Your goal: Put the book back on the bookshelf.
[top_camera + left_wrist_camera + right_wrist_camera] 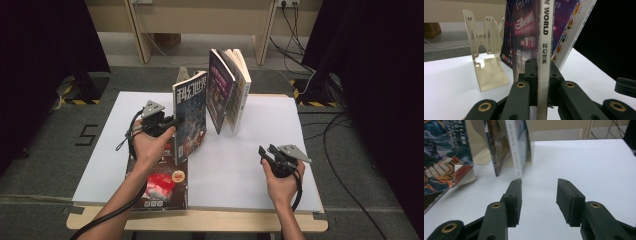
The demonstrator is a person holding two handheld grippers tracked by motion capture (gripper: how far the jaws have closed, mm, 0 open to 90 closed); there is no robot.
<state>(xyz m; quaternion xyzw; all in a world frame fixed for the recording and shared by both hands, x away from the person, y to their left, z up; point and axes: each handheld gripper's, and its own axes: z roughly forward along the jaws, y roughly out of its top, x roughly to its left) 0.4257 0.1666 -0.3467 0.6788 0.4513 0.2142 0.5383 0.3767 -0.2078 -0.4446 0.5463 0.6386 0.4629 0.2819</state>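
At lower left of the high view a flat magazine (162, 187) lies on the white table (270, 150). Above it, left of centre, the left gripper (167, 122) pinches the spine of an upright magazine (190, 120), long axis vertical. Behind stands a metal bookend (484, 50); leaning books (229, 87) occupy centre. At lower right, the right gripper (265, 152) hangs with jaws spread and empty.

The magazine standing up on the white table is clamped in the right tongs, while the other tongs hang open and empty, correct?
Not quite: the left tongs clamp the upright magazine by its spine, as the left gripper view shows. The open, empty pair is the right tongs.
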